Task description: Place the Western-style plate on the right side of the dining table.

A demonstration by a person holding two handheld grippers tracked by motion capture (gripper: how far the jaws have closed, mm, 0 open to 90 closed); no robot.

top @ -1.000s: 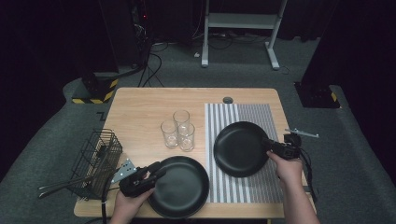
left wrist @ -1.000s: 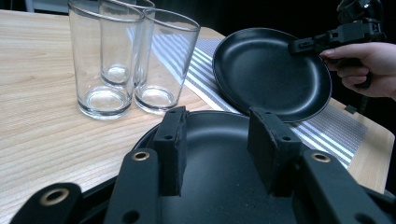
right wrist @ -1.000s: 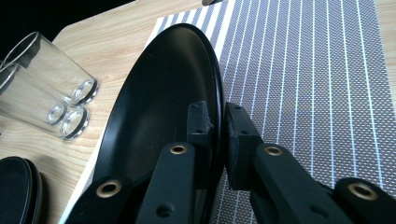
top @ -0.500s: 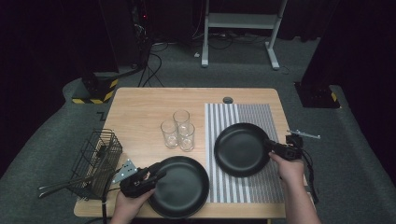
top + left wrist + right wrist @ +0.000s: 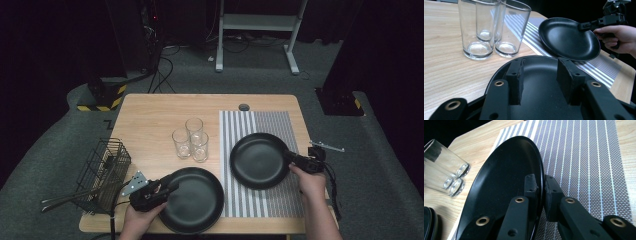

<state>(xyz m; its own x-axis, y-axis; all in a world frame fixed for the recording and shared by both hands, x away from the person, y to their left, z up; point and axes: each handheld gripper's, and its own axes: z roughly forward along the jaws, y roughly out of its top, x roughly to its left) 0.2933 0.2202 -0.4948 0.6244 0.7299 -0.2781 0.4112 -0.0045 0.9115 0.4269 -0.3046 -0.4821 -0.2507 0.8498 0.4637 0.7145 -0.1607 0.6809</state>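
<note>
Two black plates are on the wooden table point(image 5: 150, 112). The near one point(image 5: 195, 202) lies flat at the front edge. My left gripper point(image 5: 169, 188) reaches over its left rim, open; in the left gripper view point(image 5: 541, 67) the plate point(image 5: 539, 92) shows below the parted pads point(image 5: 516, 80). The other plate point(image 5: 257, 160) rests on the striped placemat point(image 5: 272, 125). My right gripper point(image 5: 300, 161) is shut on its right rim, pads pinching the edge point(image 5: 540, 183), and the plate point(image 5: 504, 180) is tilted. Three clear glasses point(image 5: 191, 140) stand upright together mid-table.
A black wire basket point(image 5: 102, 170) with utensil handles sticking out left sits at the table's front left corner. A small dark round disc point(image 5: 244, 106) lies at the back edge of the table. Bare wood lies behind the glasses.
</note>
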